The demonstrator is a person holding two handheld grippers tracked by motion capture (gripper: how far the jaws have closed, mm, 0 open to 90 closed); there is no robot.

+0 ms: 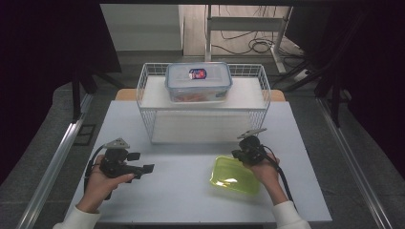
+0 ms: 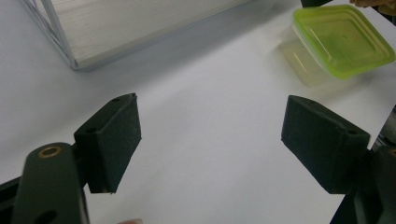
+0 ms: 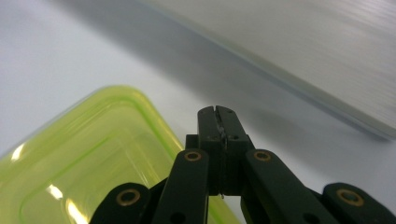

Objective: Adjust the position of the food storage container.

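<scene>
White tabletop (image 1: 191, 162) carries the translucent lime-green lidded plastic tub (image 1: 235, 175) near me, touching my right gripper (image 1: 249, 151), whose jaws are pressed together on nothing. My left gripper (image 1: 143, 168) waits well apart, jaws spread wide. I judge I should part the right jaws before seating them on the rim.

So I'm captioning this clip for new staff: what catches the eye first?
The lime-green lidded container on the white table's near right, with the right gripper shut at its far edge. Behind it stands a white wire basket with a clear lidded box on top; the left gripper is open.
</scene>
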